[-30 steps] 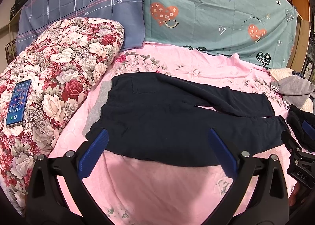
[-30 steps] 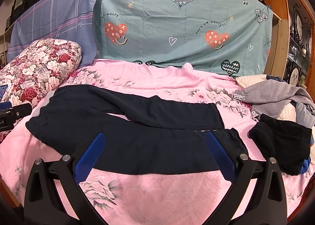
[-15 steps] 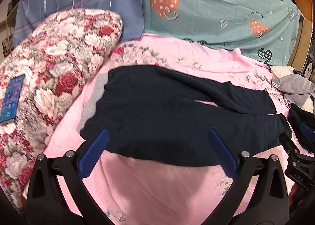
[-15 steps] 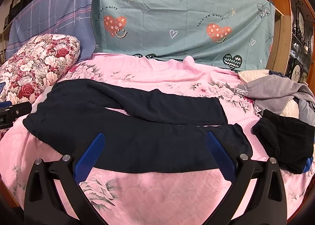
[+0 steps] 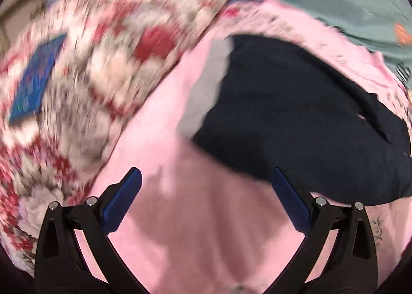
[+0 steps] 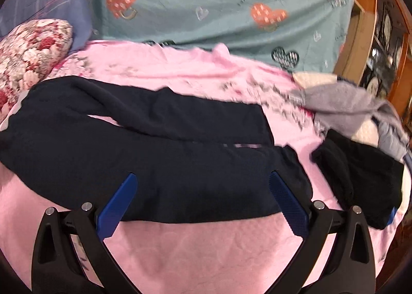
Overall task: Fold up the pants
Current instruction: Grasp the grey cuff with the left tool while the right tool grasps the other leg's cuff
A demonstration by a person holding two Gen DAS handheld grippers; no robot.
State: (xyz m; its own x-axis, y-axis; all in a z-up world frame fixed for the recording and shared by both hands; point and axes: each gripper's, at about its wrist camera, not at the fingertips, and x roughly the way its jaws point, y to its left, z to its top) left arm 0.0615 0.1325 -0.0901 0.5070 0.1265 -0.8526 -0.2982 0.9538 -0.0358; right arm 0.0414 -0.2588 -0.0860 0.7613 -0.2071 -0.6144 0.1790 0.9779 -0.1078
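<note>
Pants (image 6: 159, 155): dark navy, soft knit, flat on pink bed (image 6: 206, 247), legs toward right edge, waist near floral pillow (image 5: 85, 83).
Left tongs (image 5: 206, 201), right tongs (image 6: 203, 204): both spread, empty.
Risk: tongs pinch pink sheet with limp cloth, fold bunches.

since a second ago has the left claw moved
Yes. The left claw has swung left: the pants now sit further right in its view, the floral pillow fills more.
</note>
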